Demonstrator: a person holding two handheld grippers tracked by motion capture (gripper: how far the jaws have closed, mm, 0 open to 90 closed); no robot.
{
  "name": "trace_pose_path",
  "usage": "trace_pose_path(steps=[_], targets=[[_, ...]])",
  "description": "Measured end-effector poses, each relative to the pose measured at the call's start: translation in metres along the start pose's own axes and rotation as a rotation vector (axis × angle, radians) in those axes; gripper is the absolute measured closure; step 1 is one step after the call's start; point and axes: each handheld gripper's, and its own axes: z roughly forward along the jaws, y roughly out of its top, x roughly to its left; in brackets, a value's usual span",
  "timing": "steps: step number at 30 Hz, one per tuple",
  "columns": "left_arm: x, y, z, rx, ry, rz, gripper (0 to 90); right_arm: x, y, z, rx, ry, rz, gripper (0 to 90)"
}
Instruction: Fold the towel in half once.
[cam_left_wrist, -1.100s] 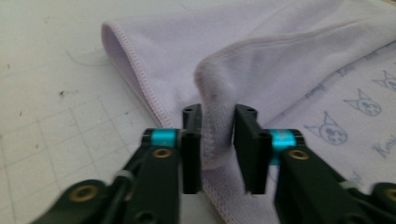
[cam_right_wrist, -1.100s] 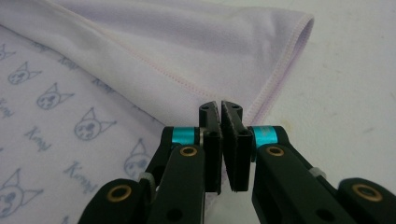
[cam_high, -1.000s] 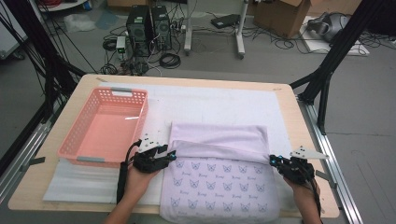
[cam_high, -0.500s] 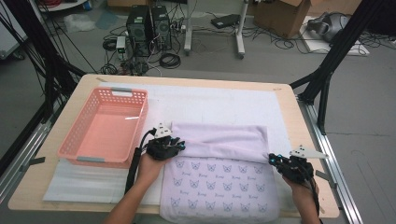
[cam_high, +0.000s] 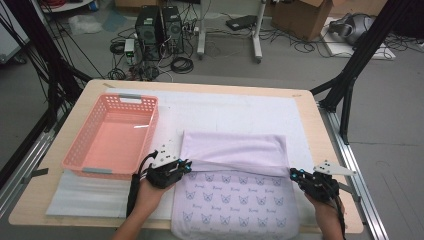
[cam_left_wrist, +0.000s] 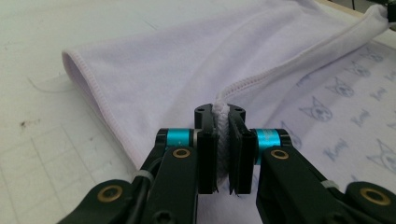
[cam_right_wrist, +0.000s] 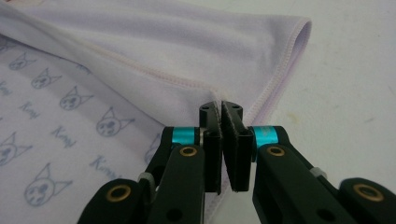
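Left gripper (cam_high: 186, 165) back beside basket (cam_high: 116, 135), fingers just closed on cloth (cam_high: 235, 150) hem; right gripper (cam_high: 295, 174) clamped on opposite corner. First fold done, more left.

- A pink plastic basket (cam_high: 112, 137) sits at the desk's nine o'clock, empty, long side running away from the person.
- A white mat (cam_high: 240, 112) covers most of the wooden desk (cam_high: 90, 92).
- On the floor at twelve o'clock: two dark computer towers (cam_high: 160, 27) among tangled cables (cam_high: 182, 64).
- A cardboard box (cam_high: 300, 17) stands at one o'clock.
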Motion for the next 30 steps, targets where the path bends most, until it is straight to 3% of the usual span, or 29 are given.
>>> trace_pose_path(steps=[9, 16, 21, 22, 24, 26, 30], targets=[[-0.02, -0.022, -0.02, -0.011, 0.01, -0.001, 82.8, 0.016, -0.013, -0.016, 0.013, 0.014, -0.004, 86.7], [-0.037, -0.032, -0.035, -0.018, 0.013, 0.01, 82.2, 0.023, -0.031, -0.038, 0.03, -0.003, -0.009, 89.4], [-0.045, -0.038, -0.042, -0.013, 0.016, 0.016, 82.6, 0.021, -0.042, -0.056, 0.012, -0.004, 0.028, 89.2], [-0.047, -0.039, -0.041, -0.012, 0.02, 0.017, 82.6, 0.022, -0.043, -0.058, 0.006, -0.007, 0.031, 88.0], [-0.048, -0.041, -0.04, -0.009, 0.028, 0.013, 82.2, 0.024, -0.044, -0.056, -0.007, -0.016, 0.05, 70.7], [-0.048, -0.041, -0.04, -0.009, 0.036, 0.011, 81.1, 0.028, -0.043, -0.051, -0.02, -0.018, 0.078, 59.7], [-0.048, -0.043, -0.041, -0.007, 0.046, 0.005, 79.8, 0.036, -0.033, -0.031, -0.014, -0.024, 0.087, 56.9]])
